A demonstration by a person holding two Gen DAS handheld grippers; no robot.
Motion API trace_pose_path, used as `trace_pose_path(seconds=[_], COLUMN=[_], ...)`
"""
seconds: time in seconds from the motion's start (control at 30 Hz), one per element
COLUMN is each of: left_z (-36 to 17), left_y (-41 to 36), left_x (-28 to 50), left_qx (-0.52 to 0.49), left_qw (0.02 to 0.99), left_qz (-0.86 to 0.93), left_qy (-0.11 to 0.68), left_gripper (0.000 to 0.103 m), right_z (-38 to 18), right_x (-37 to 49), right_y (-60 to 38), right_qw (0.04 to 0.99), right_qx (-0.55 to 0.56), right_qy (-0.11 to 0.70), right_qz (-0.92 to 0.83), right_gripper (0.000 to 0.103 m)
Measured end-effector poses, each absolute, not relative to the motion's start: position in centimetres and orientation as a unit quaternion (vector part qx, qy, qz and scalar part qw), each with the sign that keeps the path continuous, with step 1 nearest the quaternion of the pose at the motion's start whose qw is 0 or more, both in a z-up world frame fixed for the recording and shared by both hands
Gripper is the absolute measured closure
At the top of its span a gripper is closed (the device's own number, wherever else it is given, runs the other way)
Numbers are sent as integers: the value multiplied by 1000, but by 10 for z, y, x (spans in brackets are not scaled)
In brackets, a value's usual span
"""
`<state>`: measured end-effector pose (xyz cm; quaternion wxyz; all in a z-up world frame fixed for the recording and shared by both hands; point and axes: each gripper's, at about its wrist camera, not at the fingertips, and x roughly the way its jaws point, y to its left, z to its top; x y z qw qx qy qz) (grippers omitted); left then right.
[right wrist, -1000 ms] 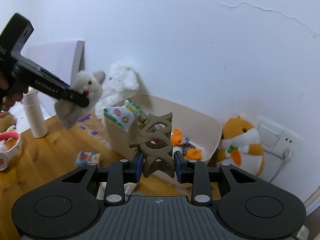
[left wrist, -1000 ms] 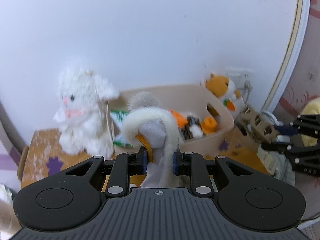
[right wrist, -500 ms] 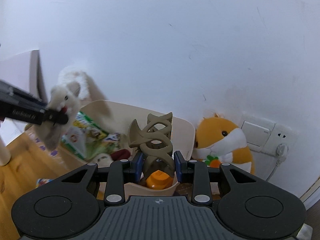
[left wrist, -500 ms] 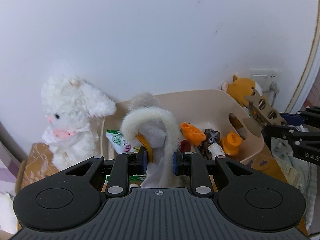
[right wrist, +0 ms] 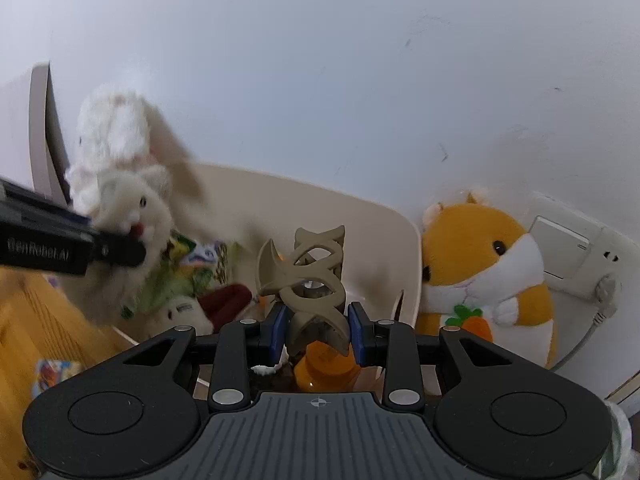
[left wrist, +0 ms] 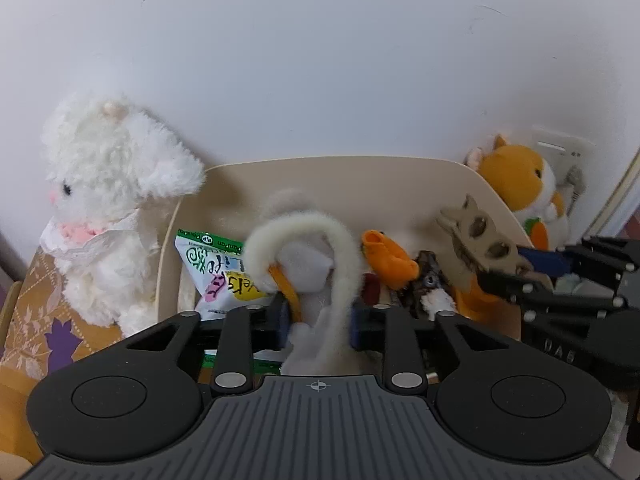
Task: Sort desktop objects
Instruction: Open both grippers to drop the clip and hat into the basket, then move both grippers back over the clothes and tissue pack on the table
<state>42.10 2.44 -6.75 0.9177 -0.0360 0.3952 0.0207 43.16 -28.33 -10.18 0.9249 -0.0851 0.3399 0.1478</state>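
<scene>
My left gripper (left wrist: 319, 318) hangs over the beige bin (left wrist: 360, 164) with a small grey-white plush toy (left wrist: 304, 240) between its pads. Its jaws are opening, and the toy still stands upright between them. From the right wrist view the same toy (right wrist: 136, 216) looks blurred at the left gripper's (right wrist: 116, 248) tip, above the bin's left half. My right gripper (right wrist: 318, 334) is shut on a taupe hair claw clip (right wrist: 308, 276) above the bin's (right wrist: 320, 196) right half. The clip (left wrist: 476, 240) and right gripper (left wrist: 520, 264) enter the left wrist view from the right.
The bin holds a green snack packet (left wrist: 212, 268), orange toys (left wrist: 388, 256) and other small items. A white bunny plush (left wrist: 108, 200) sits left of it, an orange hamster plush (right wrist: 480, 256) right of it by a wall socket (right wrist: 576, 248). A small packet (right wrist: 52, 372) lies on the wooden table (right wrist: 32, 320).
Both grippers moved forward and down from in front of the bin to over it, carrying their objects. The left pads now stand slightly wider around the plush toy.
</scene>
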Motion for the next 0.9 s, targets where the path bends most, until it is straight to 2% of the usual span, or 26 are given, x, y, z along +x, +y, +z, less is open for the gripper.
trace_pose_path(seconds=[0.07,0.1,0.17,0.2,0.23,0.27,0.37,0.57,0.63,0.7,0.9], left_z=[-67,-66,-64,-63,-62,-61,-58,-49,-45,-43,-47], left_y=[25,26,26,26,26,27,29,36,38,42,55], left_x=[421,419,416,415,414,413,410,396,391,383,361], left_qx=[-38,-38,-31,-28,-27,-26,-28,-25,-22,-15,15], left_qw=[919,920,925,926,927,928,929,934,935,935,929], left_qz=[19,20,25,25,25,25,23,13,8,0,-4], left_qy=[393,389,378,375,373,371,367,356,353,354,370], left_gripper=[48,43,33,32,30,29,28,27,27,27,26], right_z=[-105,-106,-106,-106,-105,-103,-97,-82,-77,-73,-70], right_x=[432,432,432,431,430,429,422,403,393,383,357], right_y=[-279,-278,-278,-279,-280,-280,-280,-282,-285,-288,-293], right_qw=[921,920,919,920,920,921,924,932,934,936,937], right_qx=[-98,-101,-102,-100,-97,-97,-100,-79,-63,-48,-26], right_qy=[346,347,349,349,348,347,337,320,315,310,315], right_qz=[150,151,150,150,151,151,152,150,157,163,149], right_gripper=[72,72,61,58,51,43,29,8,6,0,0])
